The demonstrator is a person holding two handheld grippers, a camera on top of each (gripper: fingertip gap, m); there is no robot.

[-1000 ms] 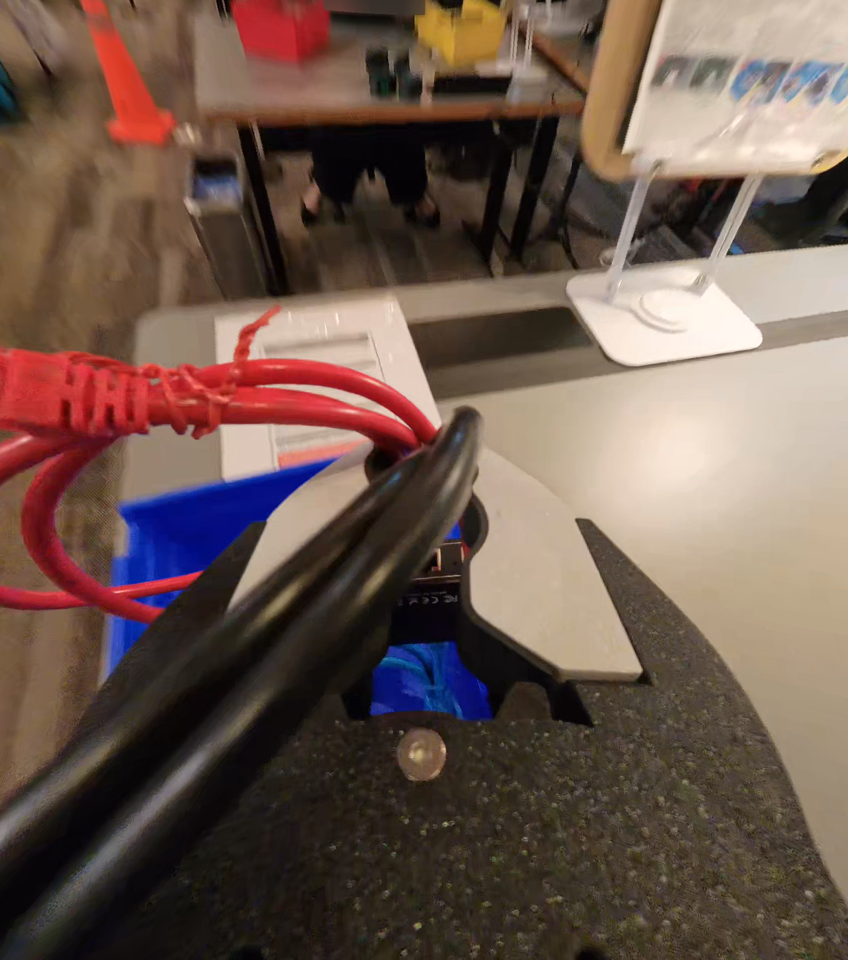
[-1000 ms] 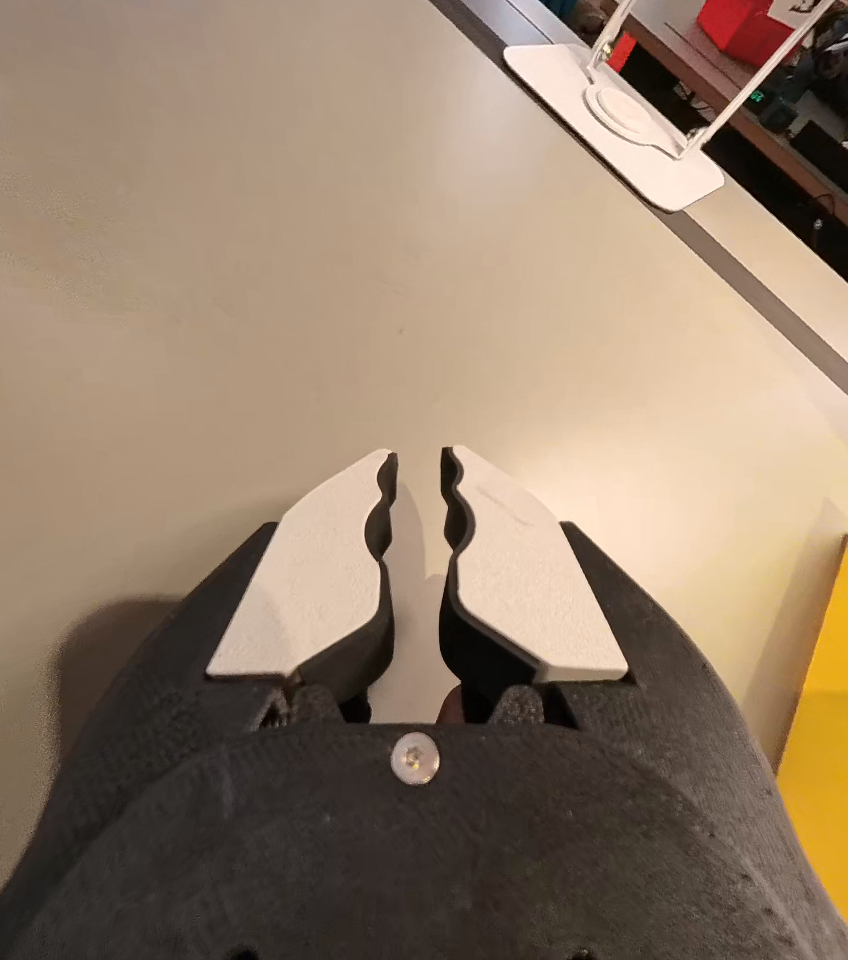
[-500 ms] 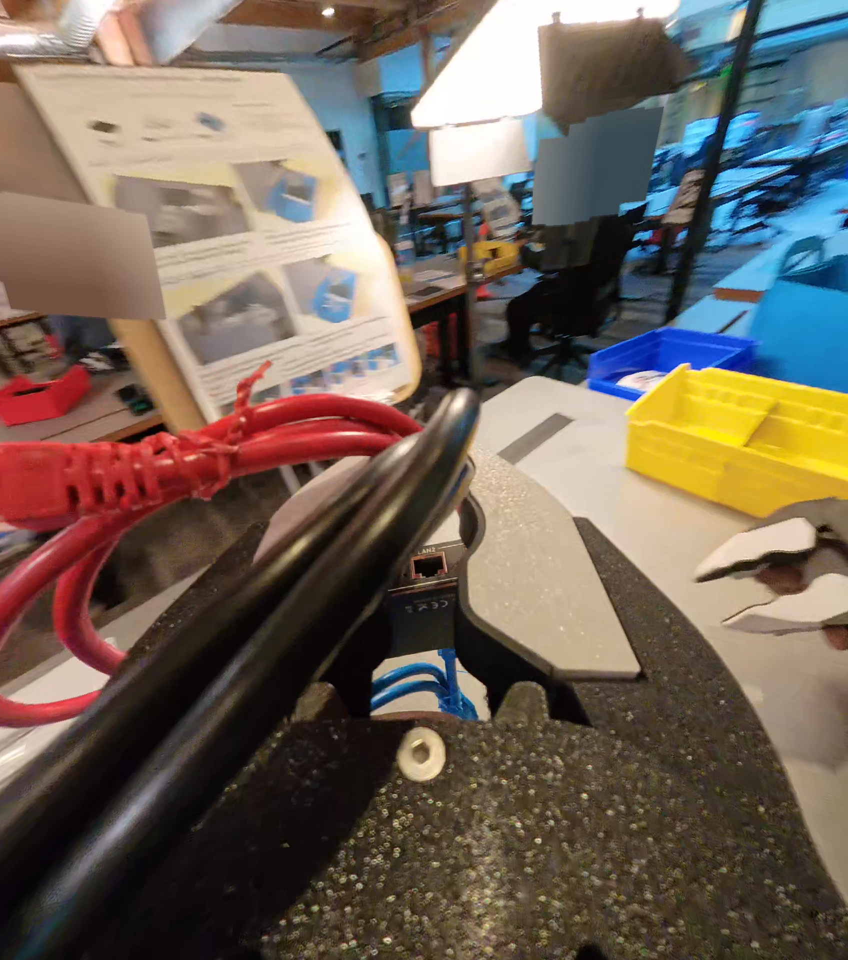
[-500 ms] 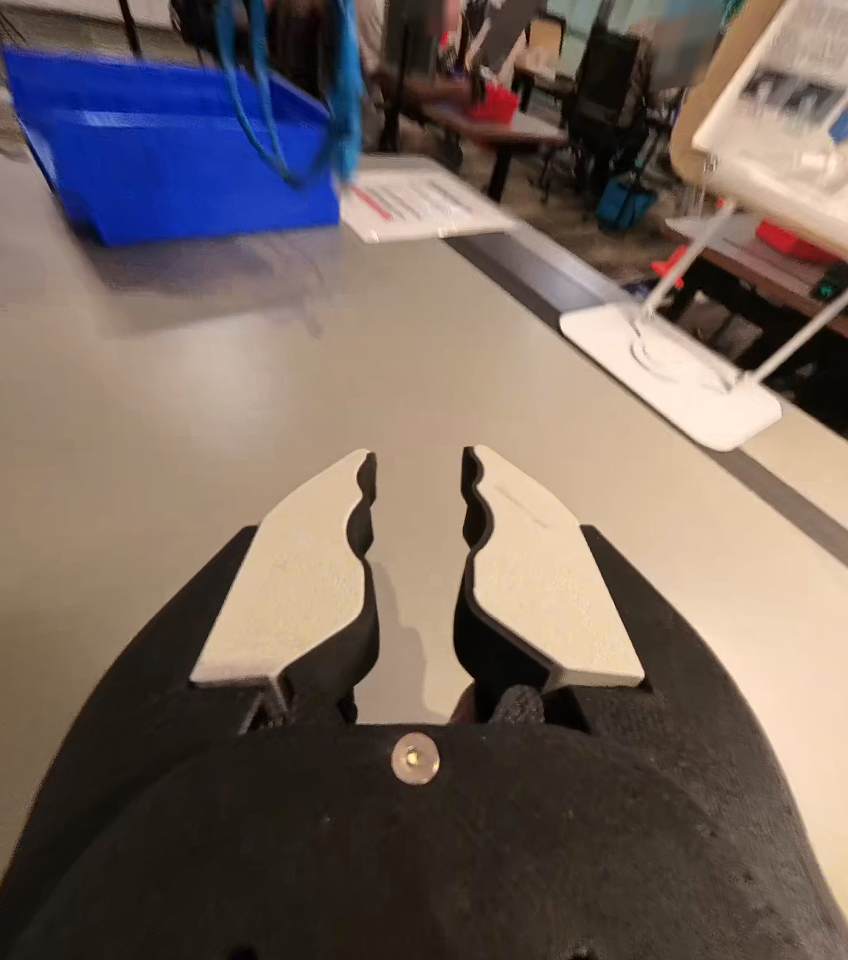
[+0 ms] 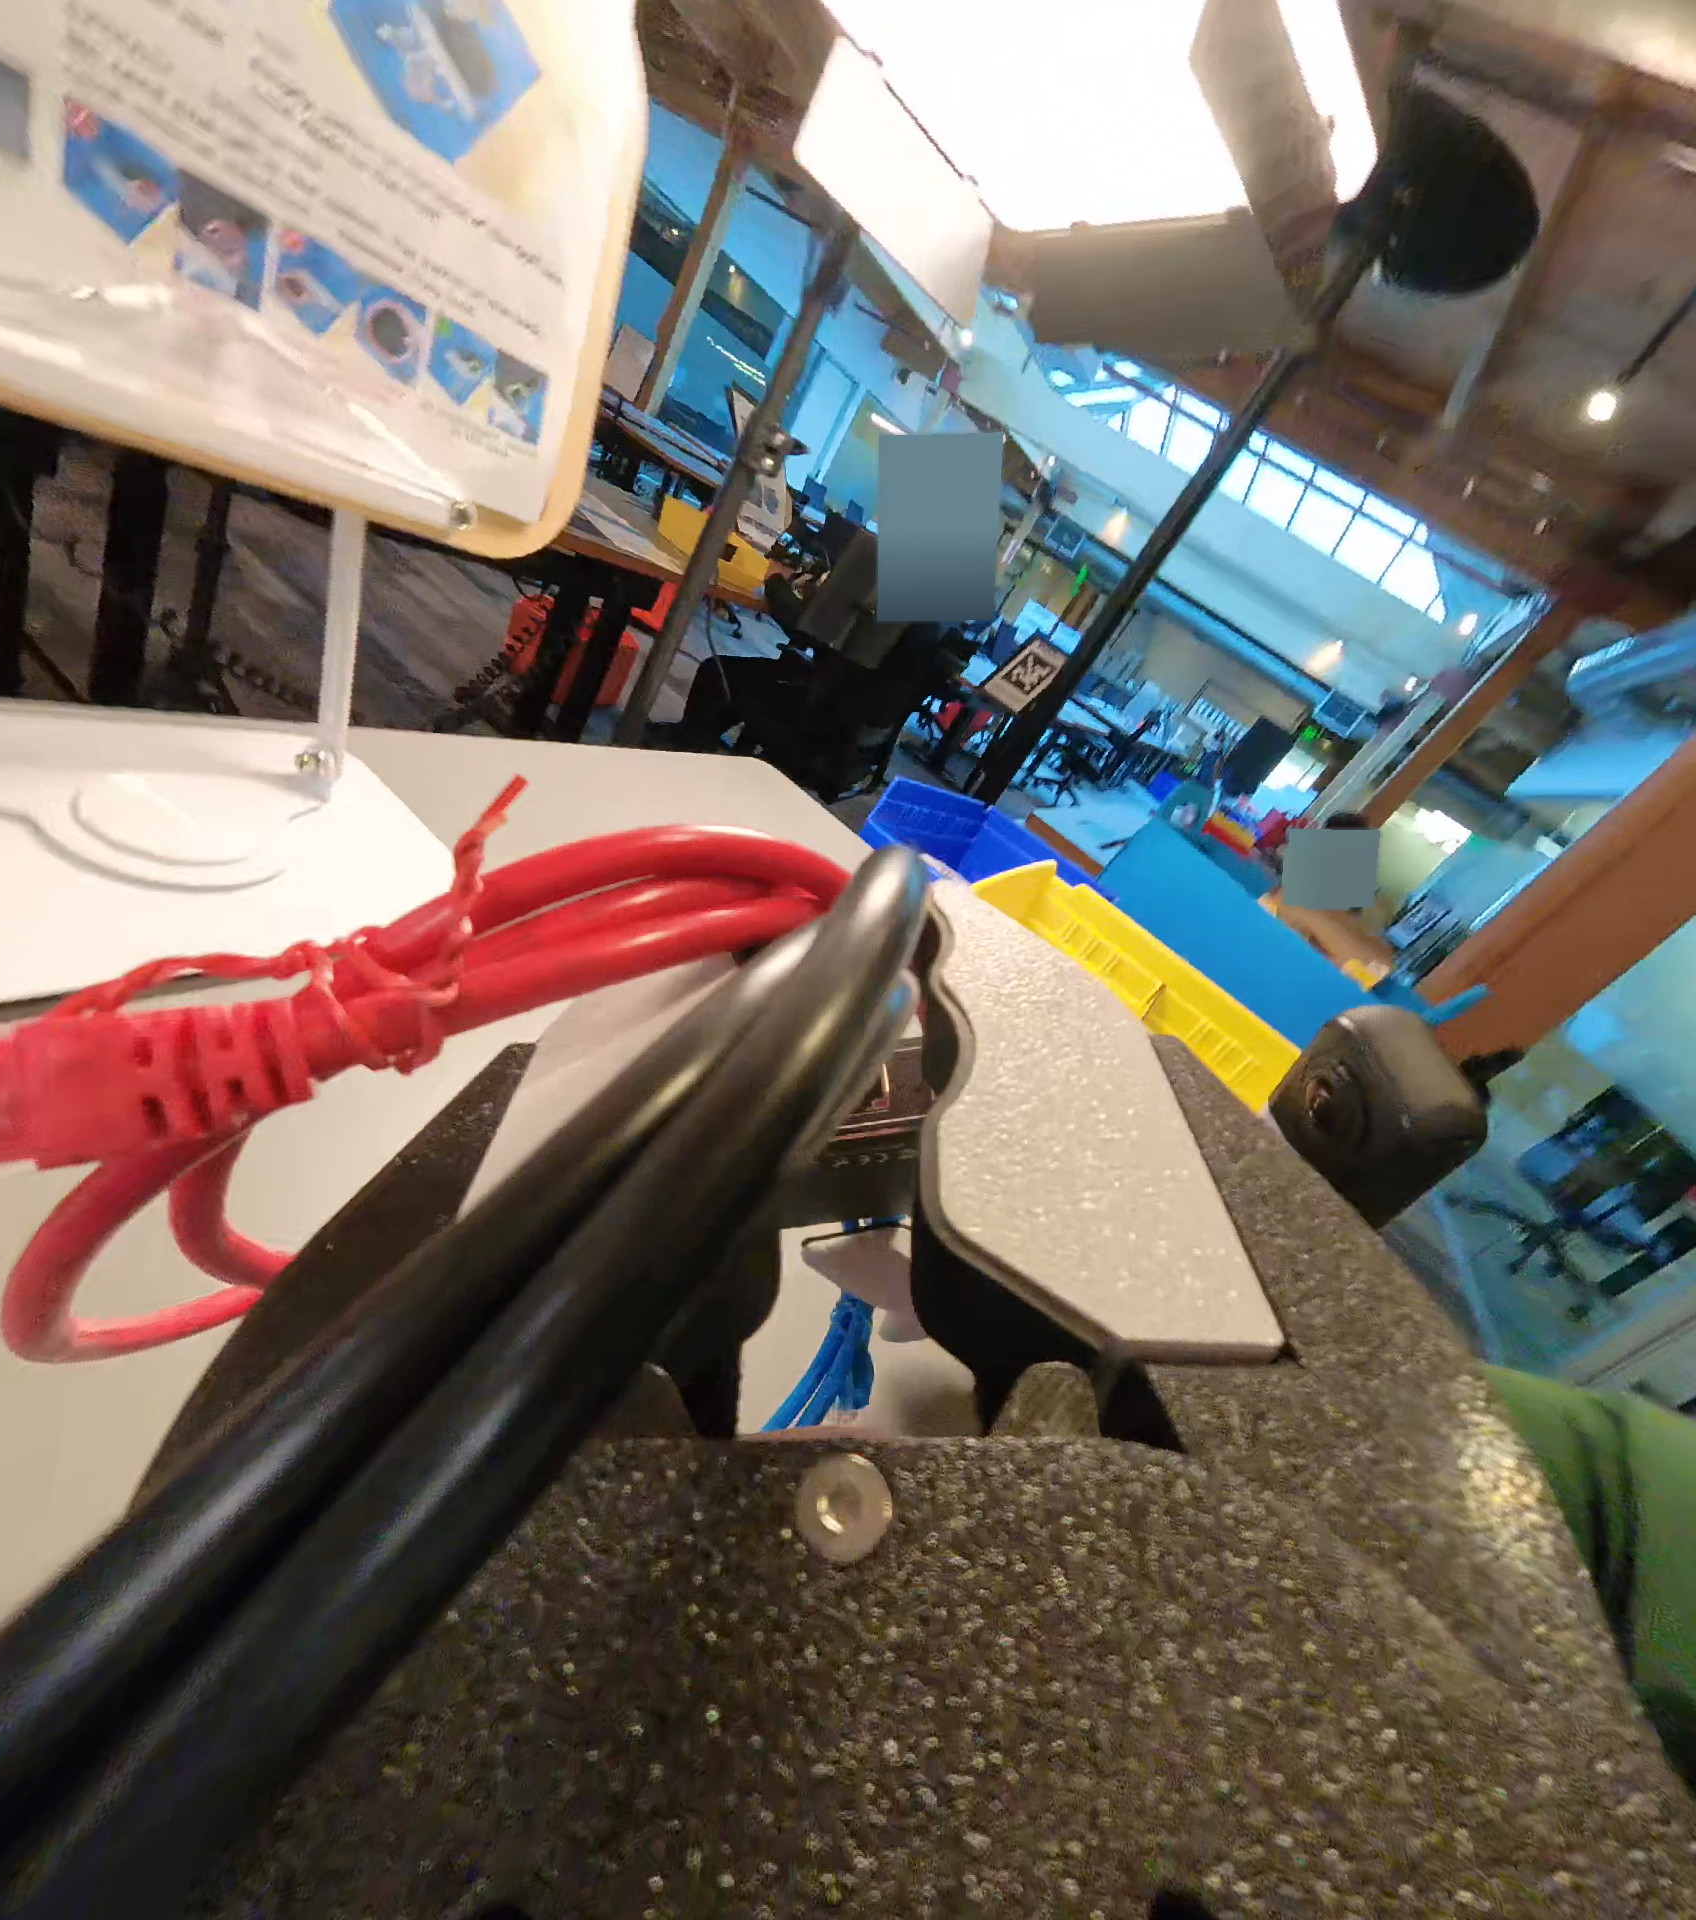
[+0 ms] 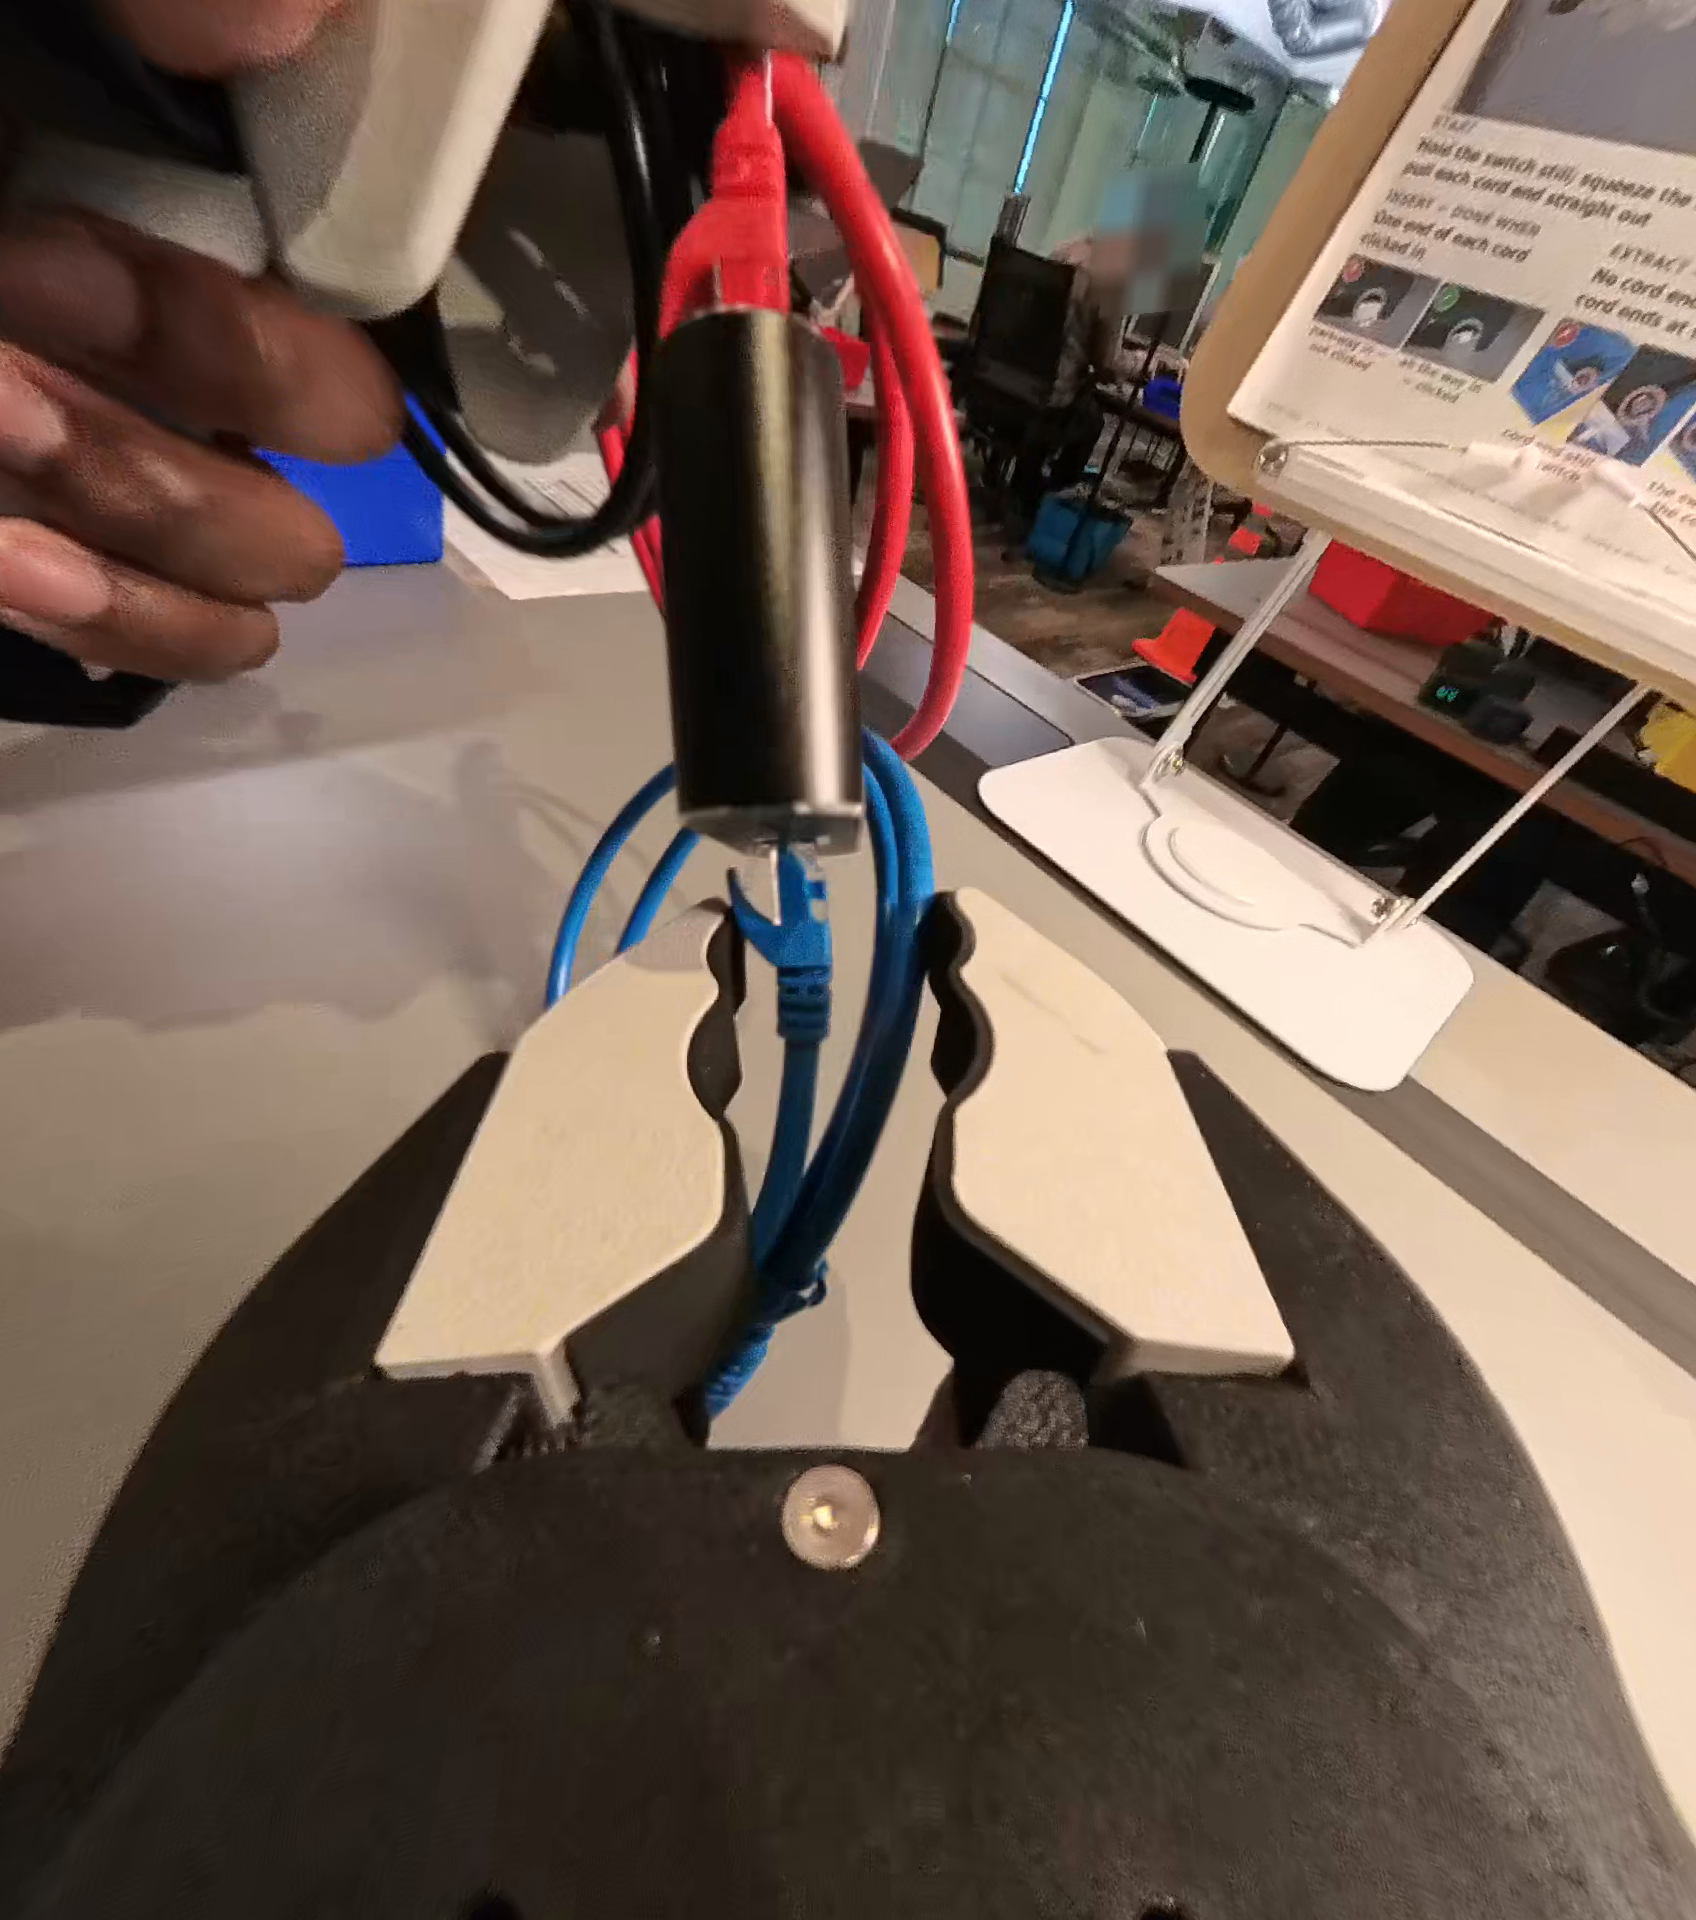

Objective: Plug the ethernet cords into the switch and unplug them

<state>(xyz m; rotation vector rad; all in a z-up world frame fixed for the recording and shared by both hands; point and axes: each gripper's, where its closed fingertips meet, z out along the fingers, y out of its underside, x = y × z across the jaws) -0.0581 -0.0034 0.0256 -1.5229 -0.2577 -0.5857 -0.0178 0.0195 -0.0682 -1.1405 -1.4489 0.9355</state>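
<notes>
My left gripper (image 5: 875,997) is shut on the black switch (image 5: 875,1153), held above the grey table (image 5: 615,800). A tied red cord bundle (image 5: 615,894) sticks out to the left, and a thick black cable (image 5: 511,1299) lies across the left finger. In the right wrist view the switch (image 6: 761,561) hangs end-down from the left gripper (image 6: 387,156), held by a hand (image 6: 96,416). The red cord (image 6: 927,468) sits at its top end. A blue cord (image 6: 802,997) is plugged into its bottom end. My right gripper (image 6: 828,925) is open, with the blue loops hanging between its jaws, unpinched.
A sign board on a white base (image 6: 1228,894) stands at the table's far edge and also shows in the left wrist view (image 5: 148,862). A yellow bin (image 5: 1135,977) and a blue bin (image 5: 927,821) sit to the right. Another blue bin (image 6: 376,509) sits behind the hand. Across from one pair of fingers to the other is roughly 11 cm.
My left gripper has swung from over the blue bin toward the right gripper, carrying the switch and cords. My right gripper has turned, opened wider, and the blue cord now hangs between its jaws.
</notes>
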